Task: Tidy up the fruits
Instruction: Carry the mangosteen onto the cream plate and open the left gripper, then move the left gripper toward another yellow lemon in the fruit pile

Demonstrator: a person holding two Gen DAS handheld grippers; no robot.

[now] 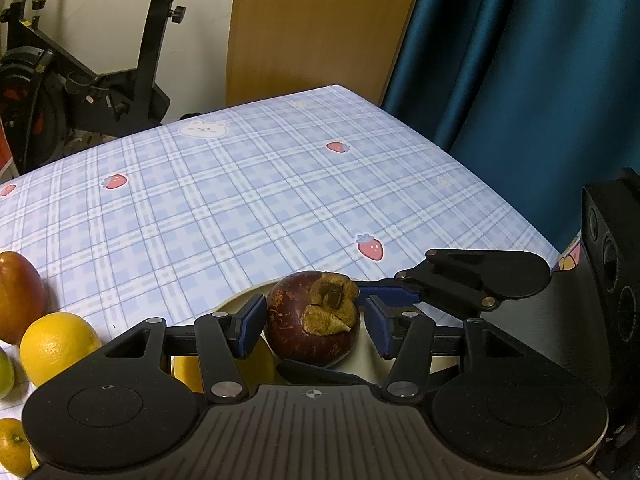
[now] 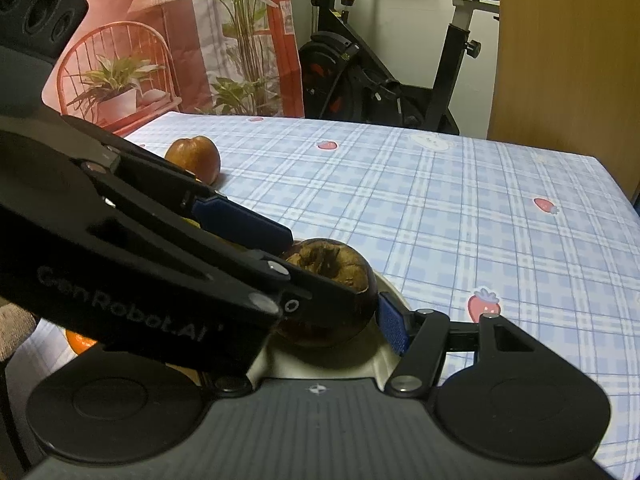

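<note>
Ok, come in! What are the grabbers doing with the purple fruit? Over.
Left gripper open around mangosteen. Right gripper open, straddling it too. Mangosteen on plate. Grippers crowd each other.

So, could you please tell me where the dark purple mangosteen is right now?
The dark purple mangosteen sits on the cream plate at the table's near edge, between the left gripper's blue pads, with the right gripper just beside it.

One mangosteen (image 1: 312, 320), one mango (image 1: 18, 296), two lemons (image 1: 58, 348).

An exercise bike (image 1: 80, 80), wooden panel (image 1: 312, 28) and teal curtain (image 1: 520, 60) stand behind the checked table (image 1: 240, 200).
</note>
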